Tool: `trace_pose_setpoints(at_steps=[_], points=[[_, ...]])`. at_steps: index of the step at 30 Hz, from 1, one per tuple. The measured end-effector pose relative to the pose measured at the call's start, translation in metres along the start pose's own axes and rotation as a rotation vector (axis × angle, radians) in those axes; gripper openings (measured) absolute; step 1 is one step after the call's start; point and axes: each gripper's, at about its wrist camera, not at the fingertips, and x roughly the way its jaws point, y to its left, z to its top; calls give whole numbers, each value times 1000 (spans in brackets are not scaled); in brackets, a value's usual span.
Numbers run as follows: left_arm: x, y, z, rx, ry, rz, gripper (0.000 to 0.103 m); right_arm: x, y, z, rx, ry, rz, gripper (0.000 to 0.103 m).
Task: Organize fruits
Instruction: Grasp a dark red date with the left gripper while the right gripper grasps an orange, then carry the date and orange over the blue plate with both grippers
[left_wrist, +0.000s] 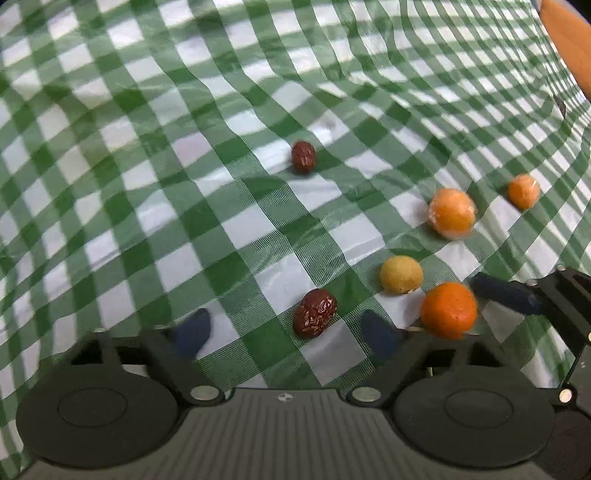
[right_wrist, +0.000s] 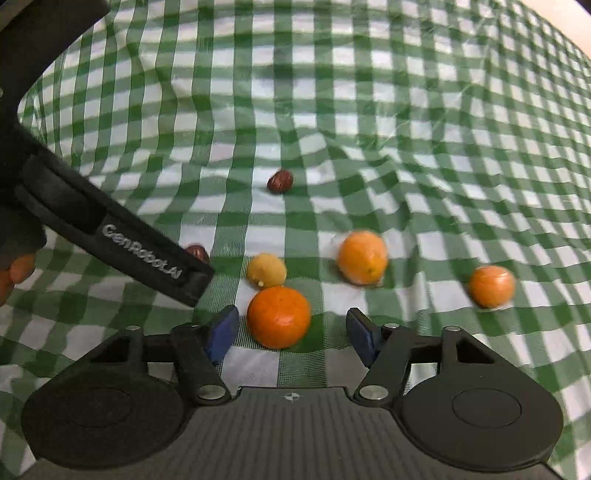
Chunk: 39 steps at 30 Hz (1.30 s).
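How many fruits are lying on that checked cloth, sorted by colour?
Orange fruits: 3, the deep orange one between the right gripper fingers, a paler wrapped one, a small one.
Yellow fruit: 1.
Dark red wrinkled dates: 2, the near one between the left gripper fingers, the far one.
Total: 6.

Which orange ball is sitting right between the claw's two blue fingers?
The deep orange tangerine, between the right gripper fingers. The paler wrapped one and the small one lie farther off.
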Motion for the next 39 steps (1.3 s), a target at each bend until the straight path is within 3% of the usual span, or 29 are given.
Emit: trace_pose_setpoints(at_steps=[1, 2, 3, 4, 10, 16, 28, 34, 39], points=[[3, 1, 0, -5, 3, -23, 71, 0, 0, -2, -3, -22, 5, 50], [1, 3, -1, -21, -12, -45, 63, -1, 1, -3, -15, -30, 18, 37], [-1, 4, -1, -28, -22, -64, 36, -3, 2, -3, -21, -37, 16, 37], [-2, 4, -1, -28, -25, -71, 26, -4, 2, -3, -17, -36, 18, 37], [-38, 12, -6, -82, -49, -61, 26, -25, -8, 7, 33, -61, -27, 36], [-119, 28, -38, -145, -84, -18, 26, -95, -4, 7, 7, -103, 11, 36], [-279, 44, -177, -309, -49, 121, 26, -237, 83, -25, -75, -60, 310, 36], [-322, 49, -246, -394, -20, 146, 26, -290, 139, -41, -197, -71, 415, 37], [-346, 50, -284, -438, -47, 165, 26, -317, 167, -48, -263, -82, 435, 37]])
